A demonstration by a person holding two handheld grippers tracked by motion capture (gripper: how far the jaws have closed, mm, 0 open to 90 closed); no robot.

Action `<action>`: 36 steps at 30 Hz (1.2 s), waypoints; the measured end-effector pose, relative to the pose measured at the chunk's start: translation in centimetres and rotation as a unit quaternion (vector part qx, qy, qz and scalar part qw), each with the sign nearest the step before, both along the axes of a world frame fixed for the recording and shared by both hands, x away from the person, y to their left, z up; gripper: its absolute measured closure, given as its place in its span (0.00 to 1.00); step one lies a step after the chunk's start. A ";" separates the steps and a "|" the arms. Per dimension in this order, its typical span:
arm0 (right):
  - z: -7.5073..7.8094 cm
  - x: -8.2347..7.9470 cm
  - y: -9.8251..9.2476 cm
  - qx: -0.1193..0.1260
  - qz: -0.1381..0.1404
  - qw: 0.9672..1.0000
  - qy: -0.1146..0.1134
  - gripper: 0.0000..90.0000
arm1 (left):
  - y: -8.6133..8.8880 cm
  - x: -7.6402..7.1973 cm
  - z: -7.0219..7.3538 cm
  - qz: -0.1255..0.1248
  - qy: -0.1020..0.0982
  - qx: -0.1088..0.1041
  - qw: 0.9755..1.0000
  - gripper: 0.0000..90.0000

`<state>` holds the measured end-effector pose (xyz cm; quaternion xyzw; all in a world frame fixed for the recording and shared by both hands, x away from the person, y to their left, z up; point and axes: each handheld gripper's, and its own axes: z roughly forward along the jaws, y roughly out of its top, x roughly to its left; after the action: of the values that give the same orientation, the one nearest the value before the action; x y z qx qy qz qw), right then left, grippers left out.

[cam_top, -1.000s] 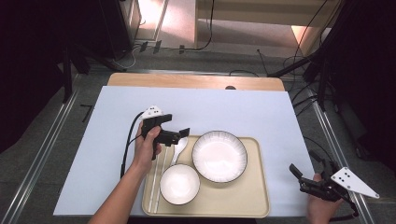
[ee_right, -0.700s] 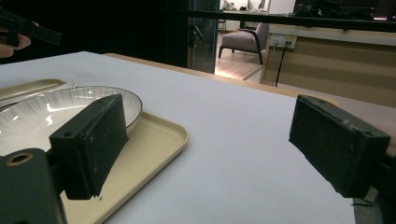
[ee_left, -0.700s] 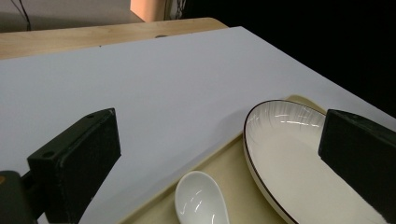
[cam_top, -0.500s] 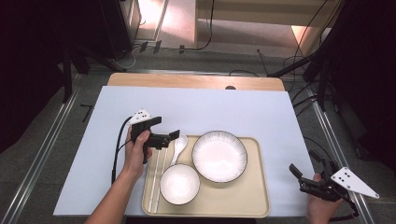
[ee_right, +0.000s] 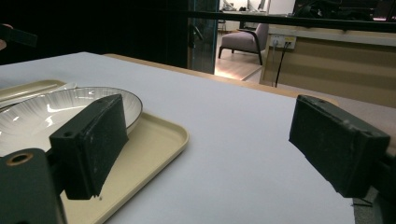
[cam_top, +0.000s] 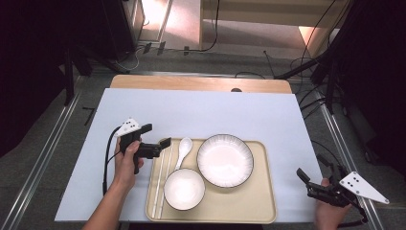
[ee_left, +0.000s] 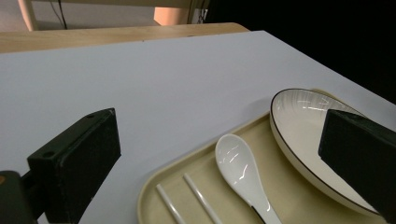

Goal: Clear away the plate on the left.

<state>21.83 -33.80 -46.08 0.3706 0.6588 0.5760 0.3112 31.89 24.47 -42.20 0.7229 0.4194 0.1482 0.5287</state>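
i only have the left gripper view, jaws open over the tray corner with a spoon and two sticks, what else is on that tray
Observer: In the high view, a small bowl sits on the tray in front of the big bowl, nearer the person.
Operator: how far do the chopsticks run
Observer: The chopsticks lie along the tray's left edge, reaching almost to its near edge.
Operator: where is the other gripper
Observer: The right gripper is open at the table's near right corner, off the tray, holding nothing.
Operator: is my gripper touching anything
Observer: The left gripper sits at the tray's far left corner, jaws open, nothing between them; contact with the tray cannot be told.
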 end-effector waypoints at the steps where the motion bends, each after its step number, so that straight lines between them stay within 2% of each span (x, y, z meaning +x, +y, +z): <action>1: 0.0 0.0 0.0 0.001 0.000 1.000 0.000 0.13 | 0.3 -0.1 0.0 0.001 0.000 -0.001 1.000 0.00; 5: 0.0 0.0 0.1 0.000 0.001 1.000 0.001 0.13 | 1.2 -0.7 -0.2 0.008 0.003 -0.014 1.000 0.00; 8: 0.0 0.0 0.1 0.000 0.001 1.000 0.002 0.13 | 1.7 -1.1 -0.3 0.017 -0.001 -0.010 1.000 0.00; 19: 0.0 0.0 0.1 0.000 0.001 1.000 0.001 0.13 | 3.5 -2.6 -0.7 0.040 -0.007 -0.023 0.999 0.00; 29: 0.0 0.0 0.0 0.000 0.000 1.000 0.000 0.13 | 4.7 -3.8 -1.3 0.049 -0.009 -0.013 0.999 0.00; 36: 0.0 0.0 0.0 0.002 0.000 1.000 -0.001 0.13 | 5.6 -4.7 -1.9 0.055 -0.009 -0.017 0.998 0.00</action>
<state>21.83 -33.77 -46.06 0.3709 0.6572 0.5778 0.3109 27.17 30.03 -44.09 0.6880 0.4568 0.1761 0.5357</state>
